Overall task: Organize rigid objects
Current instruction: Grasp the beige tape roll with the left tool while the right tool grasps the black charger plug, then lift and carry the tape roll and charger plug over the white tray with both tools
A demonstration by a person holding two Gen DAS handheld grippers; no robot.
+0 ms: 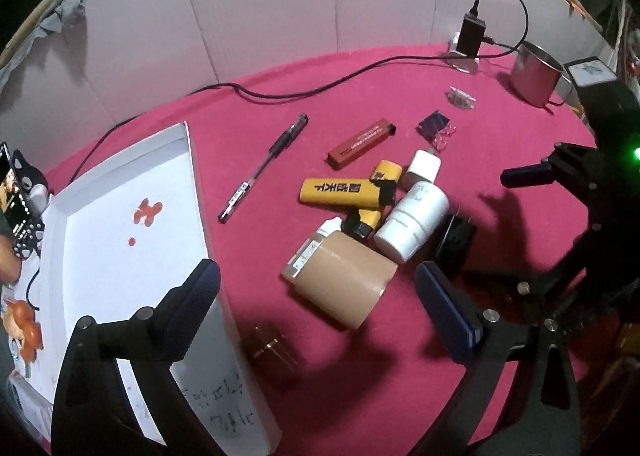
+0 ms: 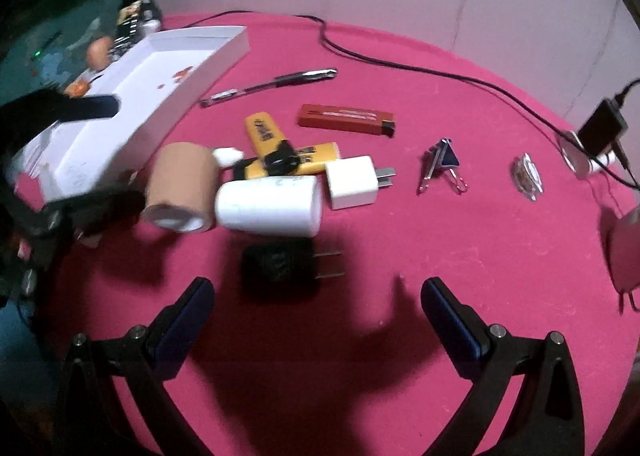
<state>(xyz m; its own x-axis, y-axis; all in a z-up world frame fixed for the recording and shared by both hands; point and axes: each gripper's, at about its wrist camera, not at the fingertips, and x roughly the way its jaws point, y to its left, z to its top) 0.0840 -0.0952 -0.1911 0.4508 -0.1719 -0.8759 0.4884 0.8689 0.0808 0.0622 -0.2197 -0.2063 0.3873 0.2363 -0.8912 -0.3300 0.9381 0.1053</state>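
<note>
Left hand-held gripper (image 1: 318, 288) is spread wide, holding nothing; one finger hangs over the white tray (image 1: 120, 256), the other near the black plug adapter (image 1: 456, 244), with the tan tape roll (image 1: 344, 280) lying between them on the counter (image 1: 500, 144), contact unclear. Right hand-held gripper (image 2: 318, 302) is also wide apart and empty, hovering just near the black plug adapter, not touching it. Clutter sits mid-counter: white bottle (image 2: 270, 206) lying on its side beside the tape roll, white charger cube (image 2: 352, 182) just right of it, two yellow lighters (image 2: 280, 152) crossed behind, red lighter (image 2: 346, 120) farther back, pen (image 2: 268, 86) near the tray's right wall. Binder clip (image 2: 444, 162) and a small clear item (image 2: 526, 176) lie apart to the right. Metal cup (image 1: 534, 72) stands far right.
</note>
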